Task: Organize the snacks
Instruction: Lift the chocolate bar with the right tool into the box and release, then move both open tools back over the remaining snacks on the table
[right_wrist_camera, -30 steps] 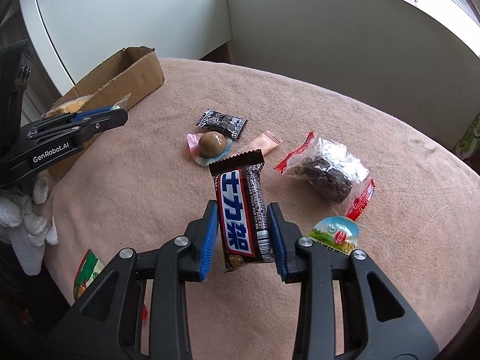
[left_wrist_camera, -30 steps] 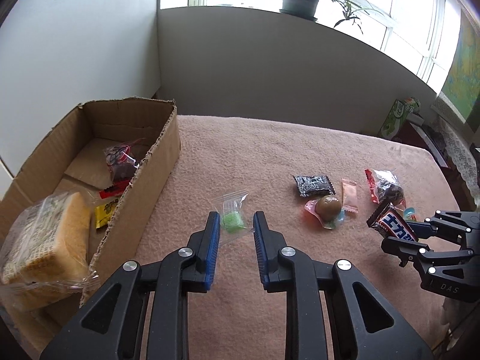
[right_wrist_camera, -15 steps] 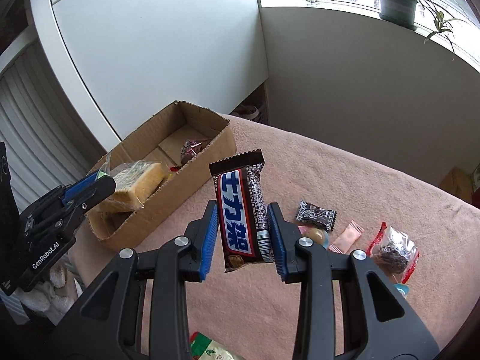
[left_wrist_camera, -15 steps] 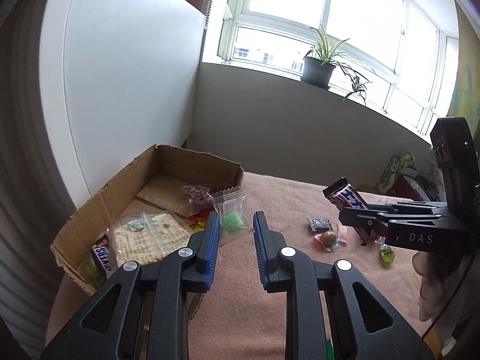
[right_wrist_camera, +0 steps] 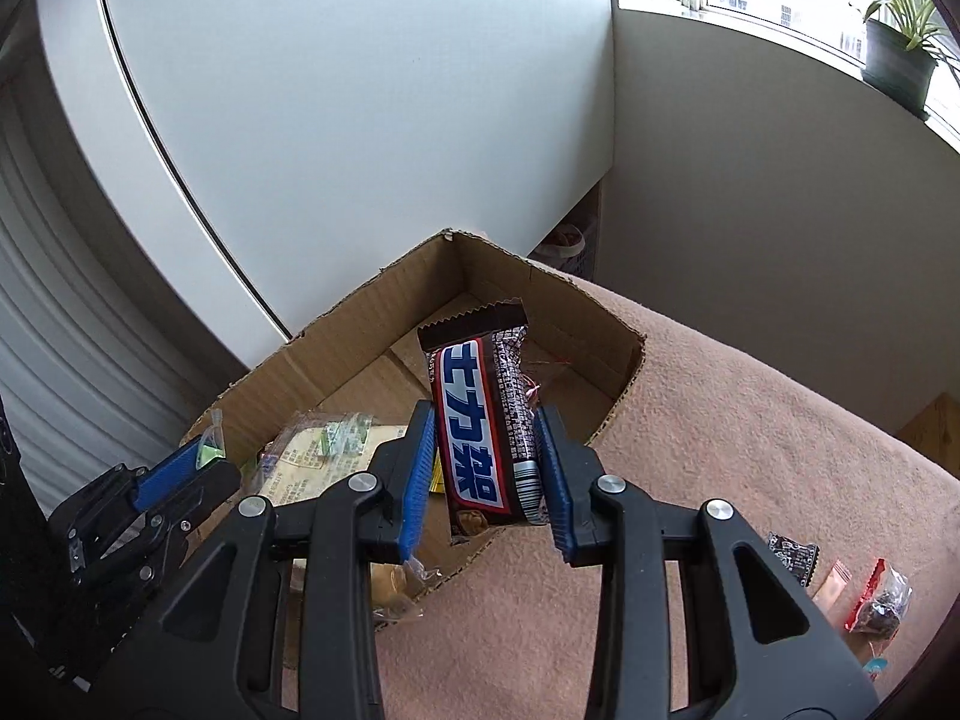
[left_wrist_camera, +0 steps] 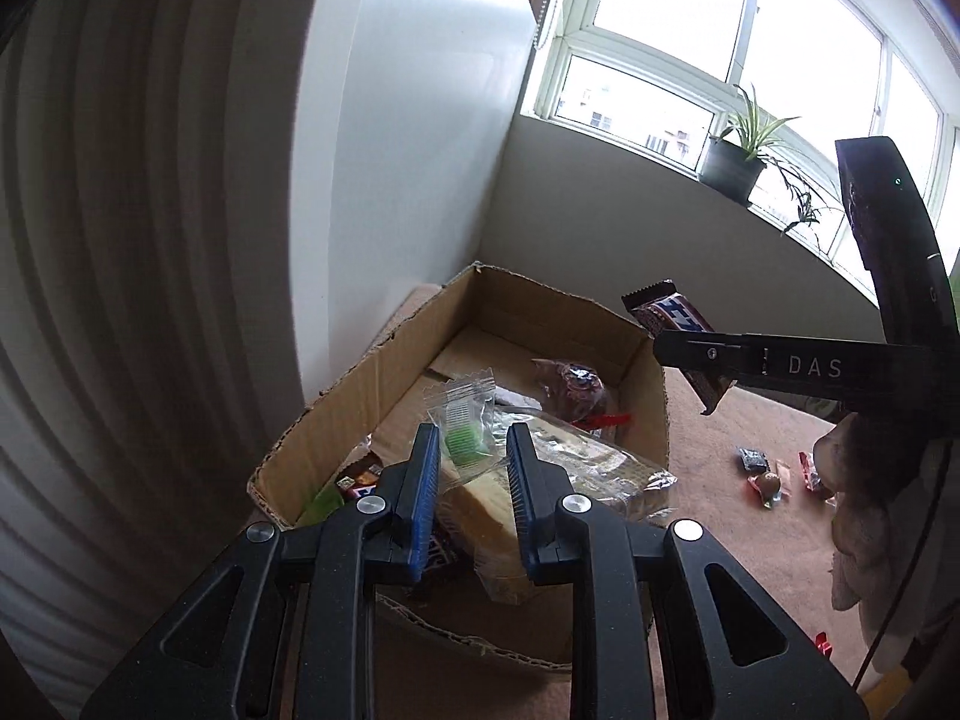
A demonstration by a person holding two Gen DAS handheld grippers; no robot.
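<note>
Roughly midway: left gripper pinched a clear sachet, right gripper clamped a choc bar, both held above the box. Box already had bread and others; several snacks were left on the far blanket.

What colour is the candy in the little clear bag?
Green. The candy shows best in the left wrist view, held between the left tongs.
</note>
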